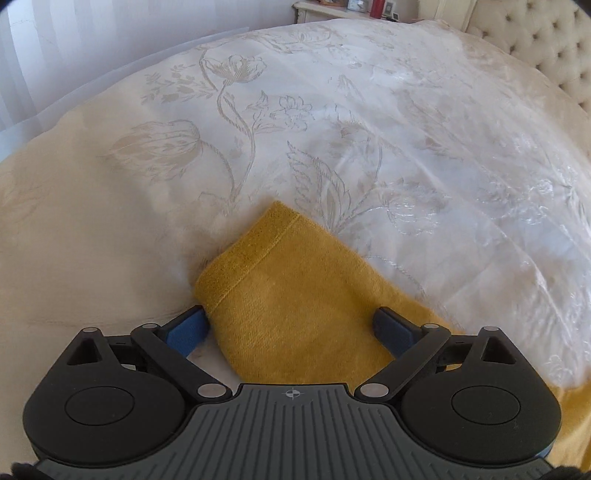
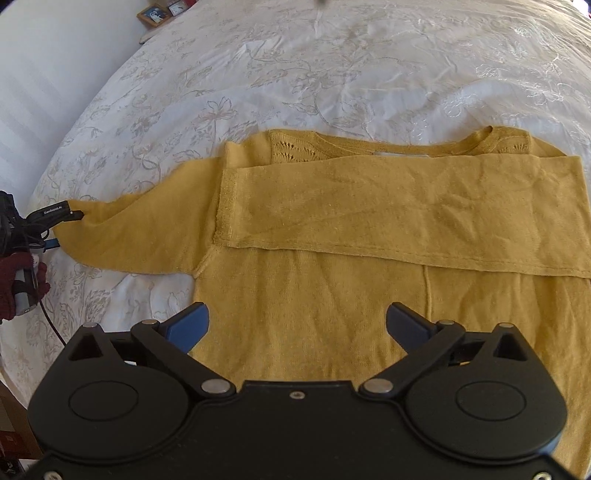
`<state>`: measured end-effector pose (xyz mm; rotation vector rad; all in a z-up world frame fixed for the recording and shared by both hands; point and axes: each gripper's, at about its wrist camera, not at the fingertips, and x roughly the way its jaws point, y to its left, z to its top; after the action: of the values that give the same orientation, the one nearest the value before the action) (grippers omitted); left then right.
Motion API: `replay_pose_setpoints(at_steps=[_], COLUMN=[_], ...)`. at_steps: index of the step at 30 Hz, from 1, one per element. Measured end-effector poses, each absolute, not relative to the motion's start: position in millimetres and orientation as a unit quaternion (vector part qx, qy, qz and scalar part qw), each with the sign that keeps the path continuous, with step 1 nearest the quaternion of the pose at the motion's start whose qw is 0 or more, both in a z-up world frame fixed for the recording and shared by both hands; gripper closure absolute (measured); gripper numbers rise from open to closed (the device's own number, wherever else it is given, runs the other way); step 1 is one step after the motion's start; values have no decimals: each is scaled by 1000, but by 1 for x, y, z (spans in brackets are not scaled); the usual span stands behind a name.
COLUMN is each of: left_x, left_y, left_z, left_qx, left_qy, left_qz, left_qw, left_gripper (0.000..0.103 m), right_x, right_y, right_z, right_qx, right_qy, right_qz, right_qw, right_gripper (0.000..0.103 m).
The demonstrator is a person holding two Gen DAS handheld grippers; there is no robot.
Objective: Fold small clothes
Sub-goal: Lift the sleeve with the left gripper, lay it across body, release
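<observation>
A mustard-yellow sweater (image 2: 332,295) lies flat on the bed, neckline at the far side. One sleeve (image 2: 406,210) is folded across the chest. The other sleeve (image 2: 140,232) stretches out to the left. My left gripper (image 1: 291,325) is open, with its jaws on either side of that sleeve's cuff (image 1: 280,280); it also shows at the left edge of the right wrist view (image 2: 66,221). My right gripper (image 2: 297,321) is open and empty, hovering over the sweater's lower body.
The white floral bedspread (image 2: 258,74) covers the bed. A tufted headboard (image 1: 554,44) and a nightstand with small items (image 1: 351,7) stand at the far side. A framed picture (image 2: 155,14) sits beyond the bed's left edge.
</observation>
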<state>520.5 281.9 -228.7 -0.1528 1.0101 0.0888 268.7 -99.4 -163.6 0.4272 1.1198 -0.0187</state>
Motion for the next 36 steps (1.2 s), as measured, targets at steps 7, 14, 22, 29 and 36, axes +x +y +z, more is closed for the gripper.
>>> replay_pose_setpoints(at_steps=[7, 14, 22, 29, 36], left_x=[513, 494, 469, 440, 402], left_y=[285, 289, 234, 142, 13], left_z=[-232, -211, -135, -55, -23], left_qx=[-98, -126, -125, -141, -133], left_qy=[459, 446, 377, 297, 263], left_qz=[44, 27, -41, -141, -217], left_qw=[882, 886, 917, 934, 931], left_gripper=[3, 95, 96, 96, 95], right_x=[286, 281, 253, 217, 169], right_y=[-81, -75, -89, -114, -166], right_z=[-169, -163, -155, -156, -154], right_qx=[169, 160, 171, 197, 221], right_qy=[544, 542, 520, 499, 477], right_qz=[16, 34, 38, 56, 67], right_qw=[822, 825, 836, 842, 848], right_gripper=[1, 1, 1, 1, 1])
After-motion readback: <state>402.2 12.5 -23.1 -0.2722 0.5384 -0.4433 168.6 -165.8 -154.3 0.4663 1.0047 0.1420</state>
